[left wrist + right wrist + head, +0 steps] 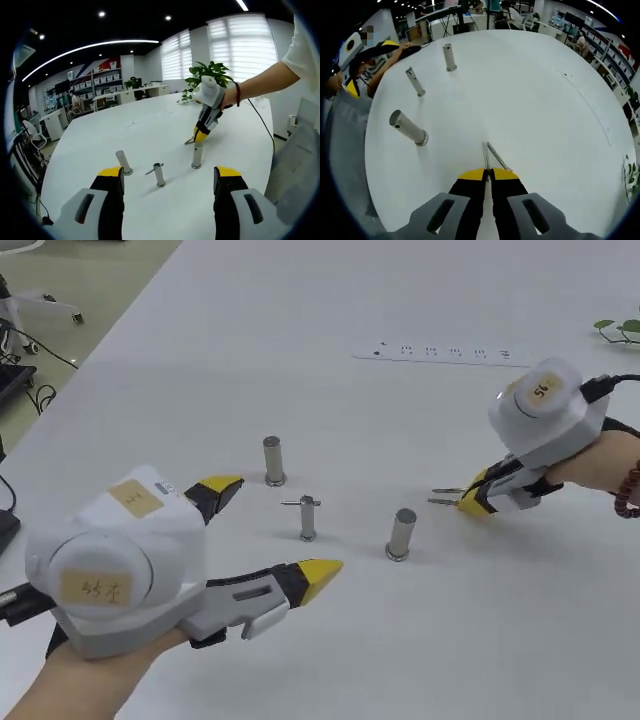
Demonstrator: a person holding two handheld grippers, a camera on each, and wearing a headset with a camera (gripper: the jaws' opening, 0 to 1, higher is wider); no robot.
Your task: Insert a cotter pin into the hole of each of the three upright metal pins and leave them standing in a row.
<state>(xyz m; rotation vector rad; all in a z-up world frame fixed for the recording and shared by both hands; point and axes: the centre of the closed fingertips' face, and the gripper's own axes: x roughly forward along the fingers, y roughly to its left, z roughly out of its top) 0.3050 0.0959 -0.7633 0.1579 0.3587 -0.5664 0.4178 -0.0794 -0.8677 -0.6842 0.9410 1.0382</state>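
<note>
- worktop: white, wide; three metal pins stand on it in a slanting row, far-L to near-R.
- L tongs: released, jaws wide apart, nothing btwn the yellow tips; held low at the near-L side of the row. In the left gripper view the row sits ahead of the tips.
- R tongs: clenched on a cotter pin, to the R of the row, angled down twd the worktop.
- power strip: flat at the far side, well apart from the row.
- near-R pin: upright, the one closest to the R tongs.
- far-L pin: upright, at the far end of the row.
- mid pin: upright, w/ a second cotter pin thru its top, sticking out sideways.
- held cotter pin: two legs, slightly spread, jut past the yellow tips twd the near-R pin; near it but apart. Can't tell if the legs touch the worktop.
</note>
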